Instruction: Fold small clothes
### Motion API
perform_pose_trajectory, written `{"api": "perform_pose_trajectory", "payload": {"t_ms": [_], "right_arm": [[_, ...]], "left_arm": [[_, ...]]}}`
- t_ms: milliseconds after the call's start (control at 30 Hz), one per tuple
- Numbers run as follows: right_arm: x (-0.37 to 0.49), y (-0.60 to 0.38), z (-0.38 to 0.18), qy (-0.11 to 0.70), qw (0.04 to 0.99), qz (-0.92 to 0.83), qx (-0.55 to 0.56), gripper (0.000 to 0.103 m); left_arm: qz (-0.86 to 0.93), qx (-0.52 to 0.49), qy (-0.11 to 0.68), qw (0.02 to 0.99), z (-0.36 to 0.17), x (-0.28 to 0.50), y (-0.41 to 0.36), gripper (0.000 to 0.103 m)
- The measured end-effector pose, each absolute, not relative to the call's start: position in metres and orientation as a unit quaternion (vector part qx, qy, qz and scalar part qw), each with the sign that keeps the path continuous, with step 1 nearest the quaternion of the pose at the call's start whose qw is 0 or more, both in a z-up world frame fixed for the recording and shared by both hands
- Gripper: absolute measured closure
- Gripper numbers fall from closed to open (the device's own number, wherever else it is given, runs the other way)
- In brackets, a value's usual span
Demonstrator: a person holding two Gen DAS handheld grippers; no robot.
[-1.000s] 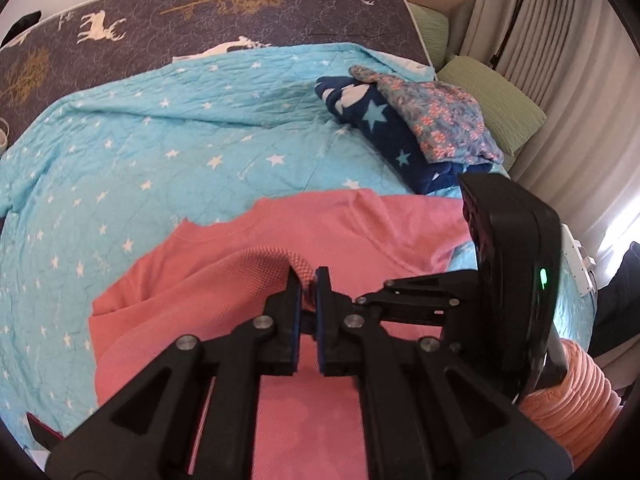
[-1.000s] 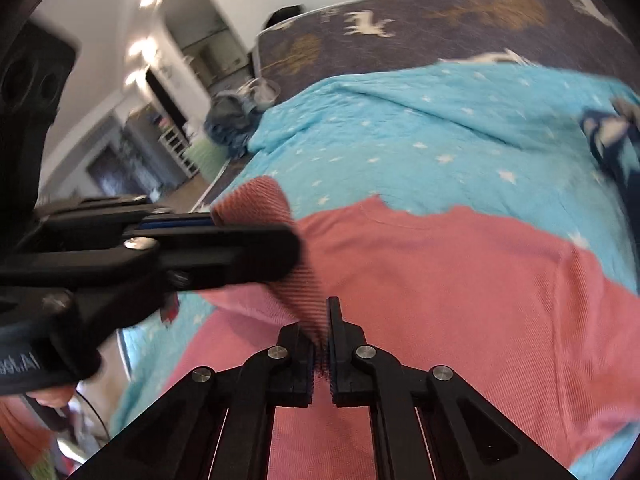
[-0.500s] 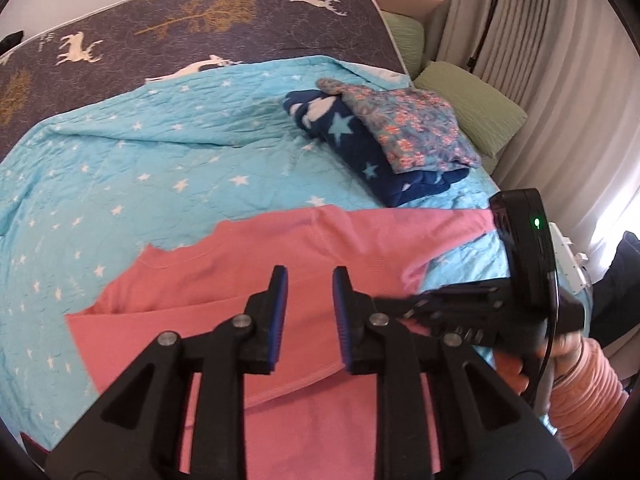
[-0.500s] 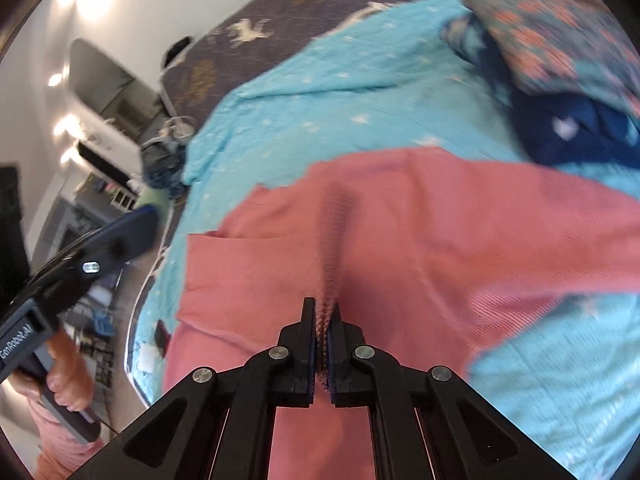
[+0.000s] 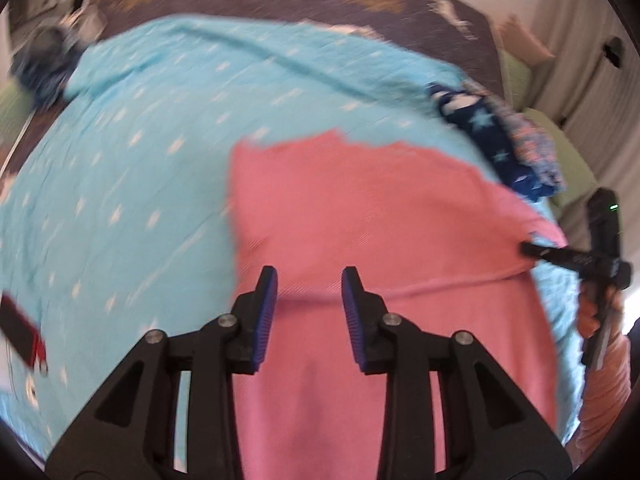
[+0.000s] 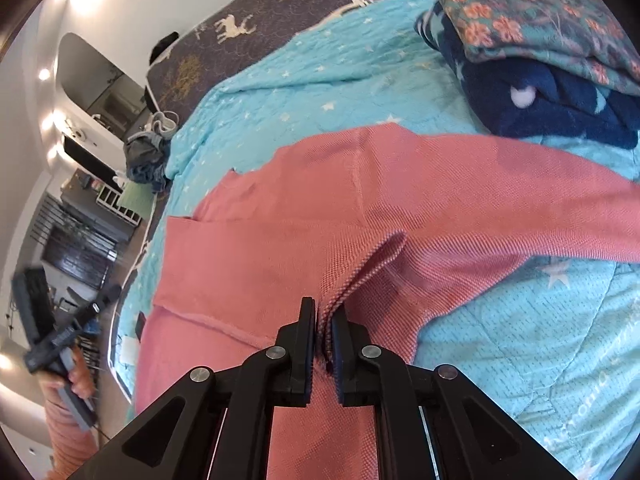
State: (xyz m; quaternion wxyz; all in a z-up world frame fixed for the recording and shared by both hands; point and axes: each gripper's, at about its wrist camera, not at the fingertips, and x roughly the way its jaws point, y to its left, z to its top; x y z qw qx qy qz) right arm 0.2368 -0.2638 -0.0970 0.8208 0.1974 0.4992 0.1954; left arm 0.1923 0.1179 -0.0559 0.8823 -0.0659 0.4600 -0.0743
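Note:
A pink knit garment [image 5: 360,220] lies on the turquoise star quilt [image 5: 140,160], its left part folded over with a straight edge. My left gripper [image 5: 308,280] hovers over that fold, jaws opening with nothing between them. In the right wrist view my right gripper [image 6: 324,314] still pinches a raised ridge of the pink garment [image 6: 320,220], while its jaws begin opening. The right gripper [image 5: 528,249] also shows at the garment's right edge in the left wrist view. The left gripper [image 6: 96,306] appears blurred at far left, held by a hand.
A folded stack of navy star and floral clothes [image 6: 540,60] sits at the far right on the quilt [image 6: 520,340]. Green pillows [image 5: 568,160] lie behind it. A dark clothes heap [image 6: 146,156] rests at the bed's far left corner. A red-and-black object [image 5: 24,336] lies near the left edge.
My left gripper let go of the pink fabric, opened wider and swung left. The right gripper carried its pinch of fabric across and down, and its jaws have parted slightly.

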Motion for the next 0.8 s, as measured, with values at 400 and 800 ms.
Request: {"api": "perform_pose_trajectory", "payload": {"t_ms": [400,800], "right_arm": [[0.25,-0.267,-0.105,0.506,0.811,0.17,0.241,0.098],[0.237,-0.293,-0.086,0.467,0.846,0.124,0.224,0.099]], "left_arm": [[-0.019,-0.103,0.478,0.872,-0.11,0.199,0.145,0.069],[0.073,-0.1,0.444,0.887,-0.12,0.205,0.163,0.046]]}}
